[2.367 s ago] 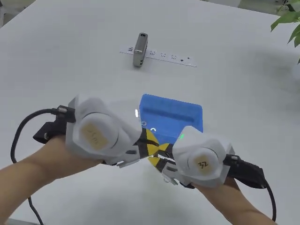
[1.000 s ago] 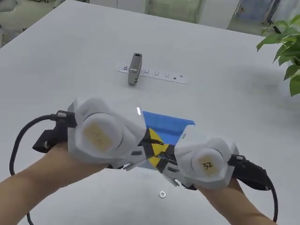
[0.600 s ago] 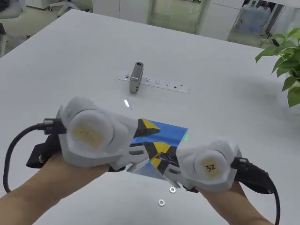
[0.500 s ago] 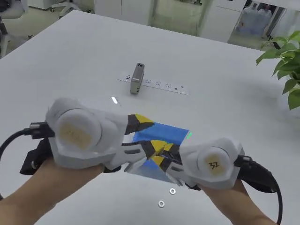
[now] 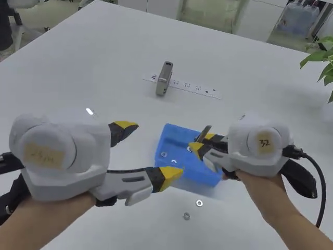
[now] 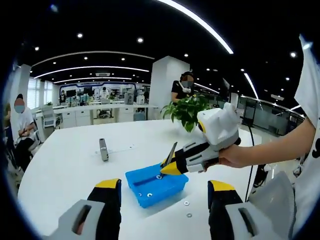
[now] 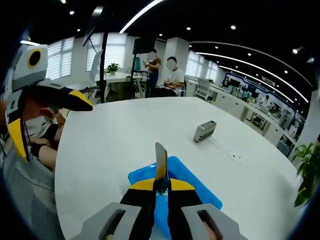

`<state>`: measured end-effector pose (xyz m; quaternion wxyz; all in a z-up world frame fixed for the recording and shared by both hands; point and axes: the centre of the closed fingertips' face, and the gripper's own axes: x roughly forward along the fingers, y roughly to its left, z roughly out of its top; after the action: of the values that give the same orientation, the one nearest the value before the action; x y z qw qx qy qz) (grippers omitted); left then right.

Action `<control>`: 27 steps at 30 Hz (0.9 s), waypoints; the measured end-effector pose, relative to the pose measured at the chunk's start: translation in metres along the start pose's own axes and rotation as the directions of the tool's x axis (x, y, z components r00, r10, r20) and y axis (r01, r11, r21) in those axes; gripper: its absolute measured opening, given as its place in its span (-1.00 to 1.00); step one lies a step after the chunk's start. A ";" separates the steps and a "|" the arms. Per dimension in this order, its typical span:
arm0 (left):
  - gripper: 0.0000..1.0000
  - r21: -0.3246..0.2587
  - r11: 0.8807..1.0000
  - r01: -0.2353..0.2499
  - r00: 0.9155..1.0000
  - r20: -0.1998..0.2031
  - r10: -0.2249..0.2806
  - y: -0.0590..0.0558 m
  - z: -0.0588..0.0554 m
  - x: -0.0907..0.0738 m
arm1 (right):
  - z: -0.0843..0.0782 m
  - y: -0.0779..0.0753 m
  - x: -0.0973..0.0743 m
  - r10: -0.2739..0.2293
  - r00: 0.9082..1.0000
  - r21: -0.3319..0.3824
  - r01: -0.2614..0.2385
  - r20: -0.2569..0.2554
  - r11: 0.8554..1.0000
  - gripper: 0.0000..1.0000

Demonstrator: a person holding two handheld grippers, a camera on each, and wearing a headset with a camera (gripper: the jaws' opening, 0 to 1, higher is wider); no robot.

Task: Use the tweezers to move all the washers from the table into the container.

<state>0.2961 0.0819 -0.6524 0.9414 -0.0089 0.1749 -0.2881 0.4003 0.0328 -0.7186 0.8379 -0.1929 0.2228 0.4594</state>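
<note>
The blue container [image 5: 183, 162] sits on the white table between my grippers, with a few washers [image 5: 164, 154] inside it. Two washers [image 5: 199, 203] lie on the table just in front of it, and they also show as washers [image 6: 186, 203] in the left gripper view. My right gripper [image 5: 204, 147] is over the container's right side, shut on the grey tweezers [image 5: 203, 133]. The tweezers [image 7: 161, 164] stick out ahead of its jaws over the container [image 7: 196, 192]. My left gripper [image 5: 147, 151] is open and holds nothing, left of the container [image 6: 155, 185].
A white power strip [image 5: 195, 87] with a grey adapter [image 5: 164, 78] plugged in lies beyond the container. A green plant [image 5: 323, 60] stands at the table's right edge. People sit and stand at desks in the background. The left gripper [image 7: 45, 100] shows in the right gripper view.
The grippers were close together over the container; they have drawn apart. The left one has gone left and stands open, while the right one has moved right with the tweezers.
</note>
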 end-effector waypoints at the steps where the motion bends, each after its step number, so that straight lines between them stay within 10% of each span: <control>1: 0.50 0.004 1.000 -0.005 1.000 -0.008 0.005 0.000 -0.004 -0.001 | -0.002 -0.001 0.002 0.002 1.000 0.014 -0.002 -0.003 1.000 -0.92; 13: 0.72 -0.083 0.991 -0.102 0.993 -0.073 0.096 0.002 -0.038 -0.011 | -0.033 0.010 0.036 0.067 0.994 0.097 -0.058 -0.082 0.994 -0.91; 27: 0.75 -0.110 0.985 -0.133 0.987 -0.102 0.122 0.002 -0.049 -0.022 | -0.048 0.009 0.041 0.077 0.989 0.159 -0.058 -0.122 0.986 -0.90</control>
<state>0.2635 0.0998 -0.6916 0.9465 -0.0390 0.2361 -0.2166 0.4025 0.0402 -0.7823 0.8182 -0.1487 0.3176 0.4556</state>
